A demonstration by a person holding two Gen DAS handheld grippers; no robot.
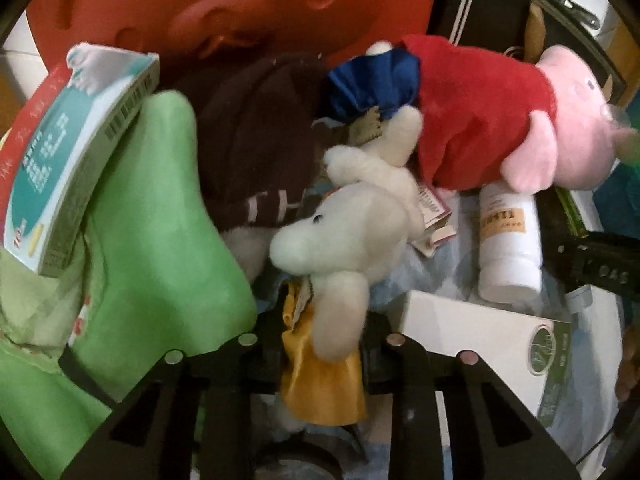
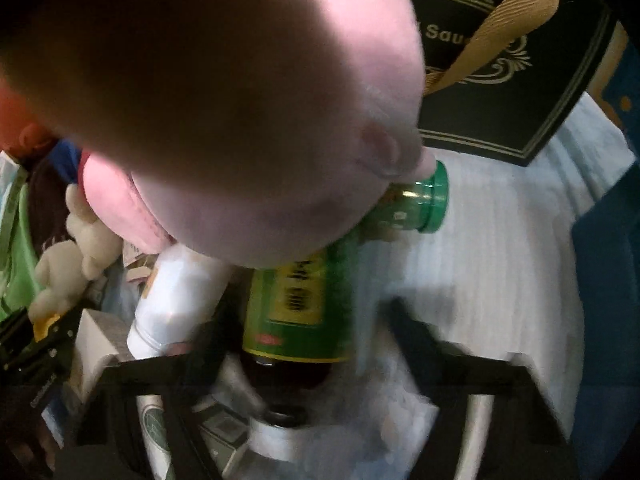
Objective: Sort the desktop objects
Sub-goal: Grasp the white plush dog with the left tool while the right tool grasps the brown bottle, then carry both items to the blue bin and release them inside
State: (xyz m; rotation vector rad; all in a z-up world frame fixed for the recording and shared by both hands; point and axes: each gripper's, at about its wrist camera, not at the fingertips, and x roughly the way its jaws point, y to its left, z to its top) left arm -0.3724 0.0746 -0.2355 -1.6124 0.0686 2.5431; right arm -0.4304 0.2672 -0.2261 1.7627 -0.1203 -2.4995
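Note:
In the left wrist view a white plush animal lies in a heap of toys. Its limb and yellow satin cloth sit between my left gripper's fingers, which press on them from both sides. In the right wrist view a dark bottle with a green and yellow label lies between the fingers of my right gripper. White cloth shows between the bottle and the right finger; the picture is blurred there. A pink pig plush in a red dress lies over the pile; its head fills that view.
A white bottle and a white box lie right of the plush. A green cushion, a teal box and a brown knit hat lie left. A green-capped jar and a black gift box lie farther back.

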